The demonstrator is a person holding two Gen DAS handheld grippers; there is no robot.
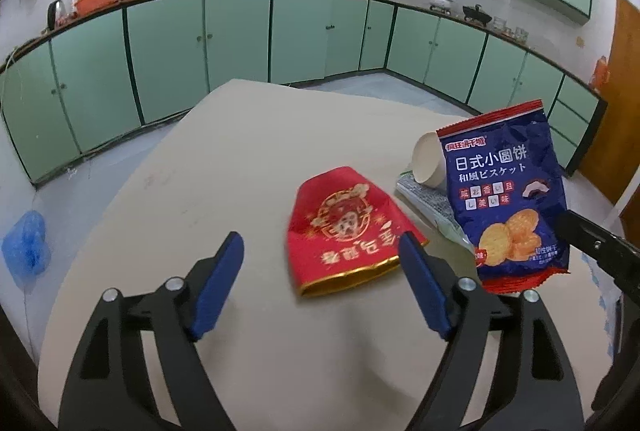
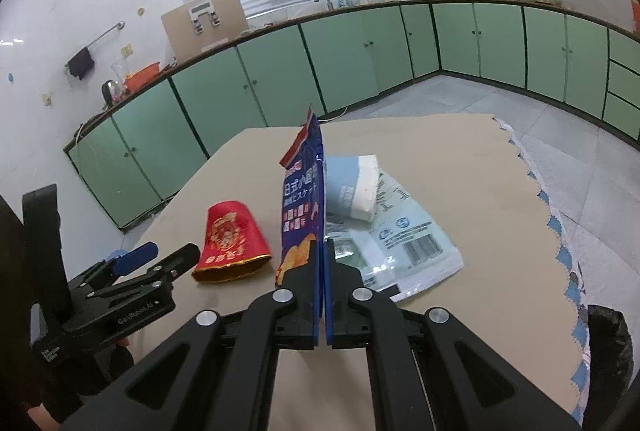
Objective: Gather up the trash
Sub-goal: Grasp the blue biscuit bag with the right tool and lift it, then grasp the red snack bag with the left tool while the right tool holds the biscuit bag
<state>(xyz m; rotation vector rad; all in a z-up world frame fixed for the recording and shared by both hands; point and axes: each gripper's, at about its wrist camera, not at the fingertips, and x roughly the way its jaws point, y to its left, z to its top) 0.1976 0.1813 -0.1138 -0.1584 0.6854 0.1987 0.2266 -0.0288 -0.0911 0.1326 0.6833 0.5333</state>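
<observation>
Here a kitchen of green cabinets rings the tan surface. The right gripper pinches the blue biscuit bag upright; the left gripper gapes, empty, near the red wrapper. Only the right view shows the black bin bag.

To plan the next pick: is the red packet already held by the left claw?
No, the red packet lies on the table and the left claw stands open.
</observation>
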